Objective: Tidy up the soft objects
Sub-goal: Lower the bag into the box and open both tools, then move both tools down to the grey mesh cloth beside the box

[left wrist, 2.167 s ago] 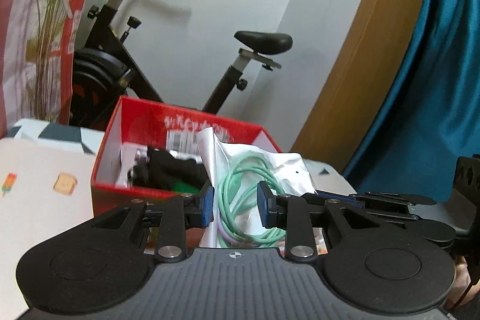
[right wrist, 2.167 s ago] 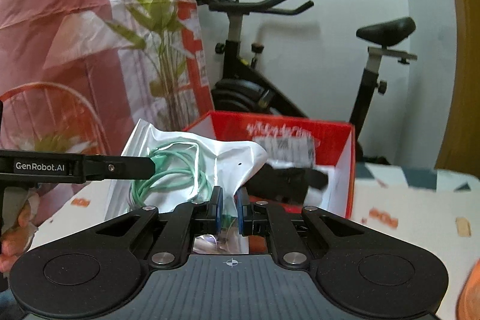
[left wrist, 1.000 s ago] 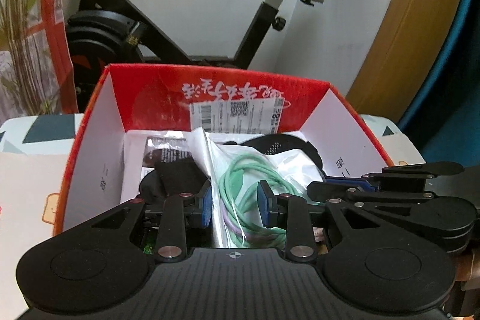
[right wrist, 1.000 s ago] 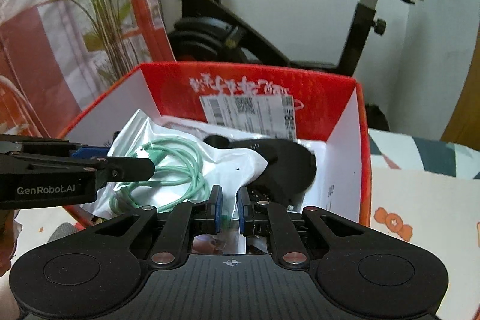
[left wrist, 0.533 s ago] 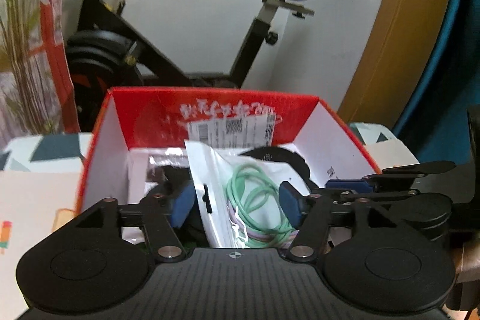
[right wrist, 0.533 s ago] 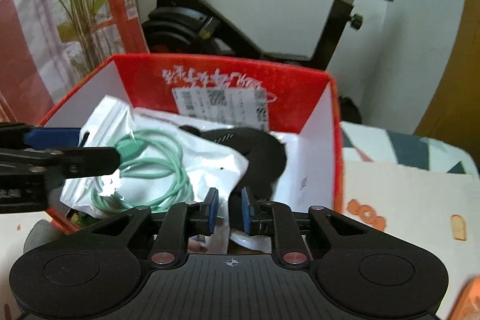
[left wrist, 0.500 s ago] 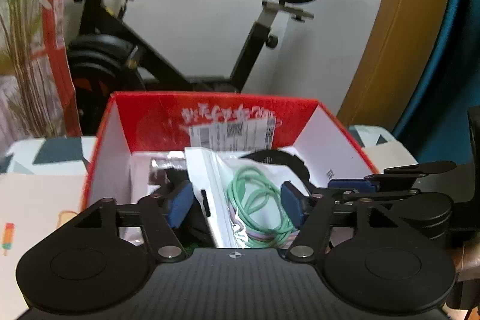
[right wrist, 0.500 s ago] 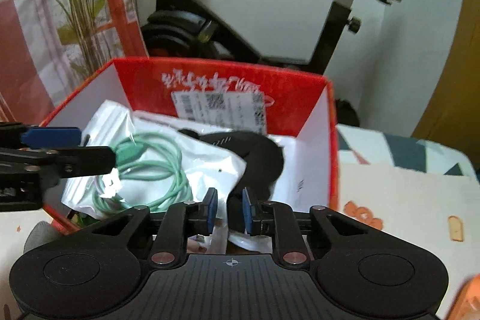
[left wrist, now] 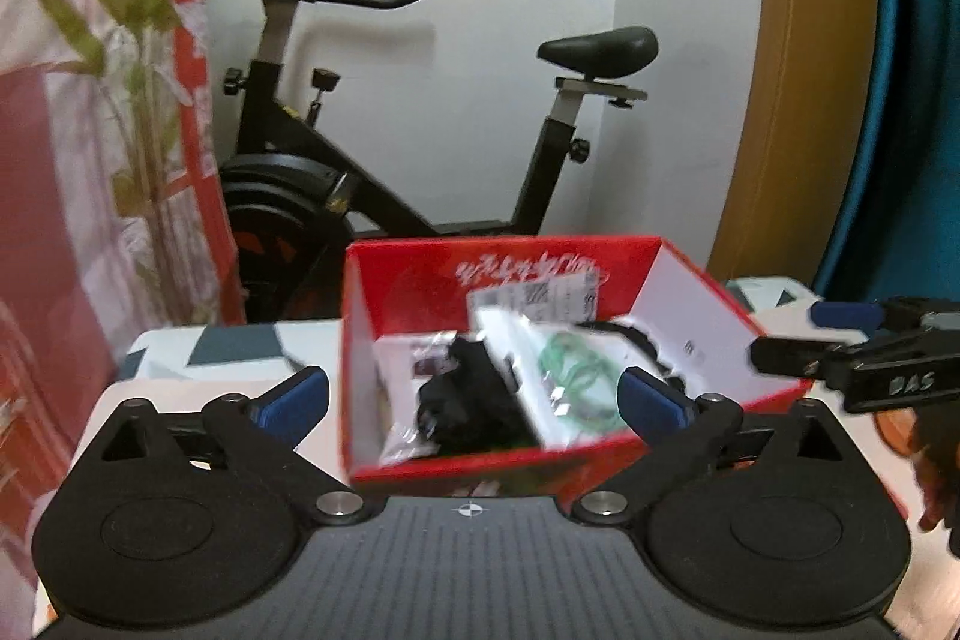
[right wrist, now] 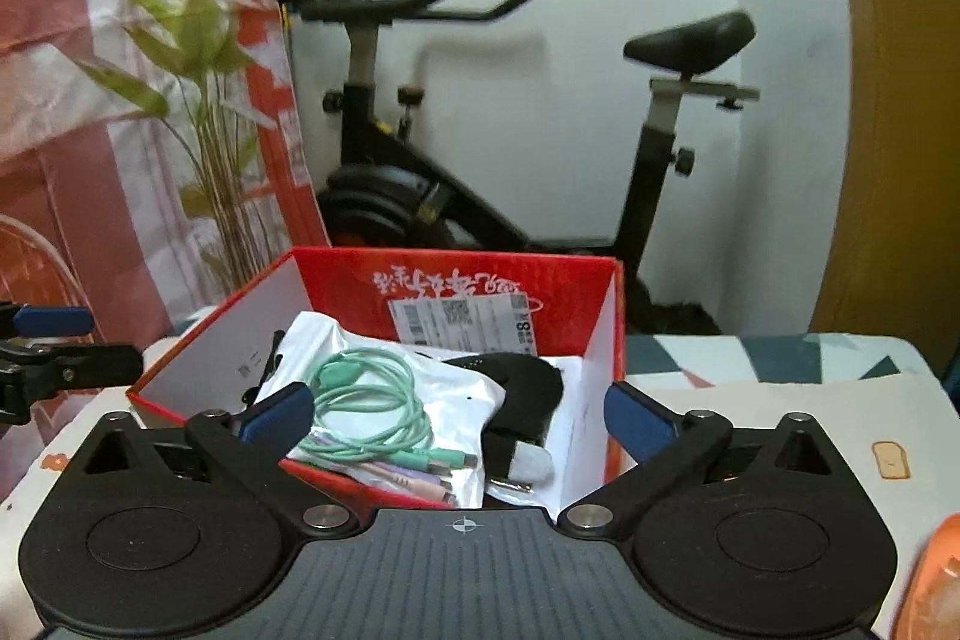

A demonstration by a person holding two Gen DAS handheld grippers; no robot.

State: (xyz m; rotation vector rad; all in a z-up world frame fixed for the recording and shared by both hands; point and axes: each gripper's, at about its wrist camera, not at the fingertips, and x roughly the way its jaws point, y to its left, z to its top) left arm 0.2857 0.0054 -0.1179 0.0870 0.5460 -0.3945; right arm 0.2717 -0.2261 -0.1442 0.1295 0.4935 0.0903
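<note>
A red cardboard box (left wrist: 420, 274) (right wrist: 456, 280) stands on the table. Inside it lies a clear plastic bag with a coiled green cable (left wrist: 570, 364) (right wrist: 366, 394), next to black soft items (left wrist: 468, 400) (right wrist: 528, 388). My left gripper (left wrist: 474, 400) is open and empty, held back in front of the box. My right gripper (right wrist: 459, 412) is open and empty, also in front of the box. The right gripper shows at the right edge of the left wrist view (left wrist: 852, 358); the left gripper shows at the left edge of the right wrist view (right wrist: 54, 352).
A black exercise bike (left wrist: 372, 172) (right wrist: 480, 196) stands behind the table against a white wall. A red-and-white curtain with a leafy plant (right wrist: 198, 58) is at the left. An orange object (right wrist: 936, 580) sits at the right table edge. The tablecloth (right wrist: 780, 400) has small printed pictures.
Both grippers opened wide and let go of the cable bag, which now lies in the red box. Both grippers have pulled back and up from the box.
</note>
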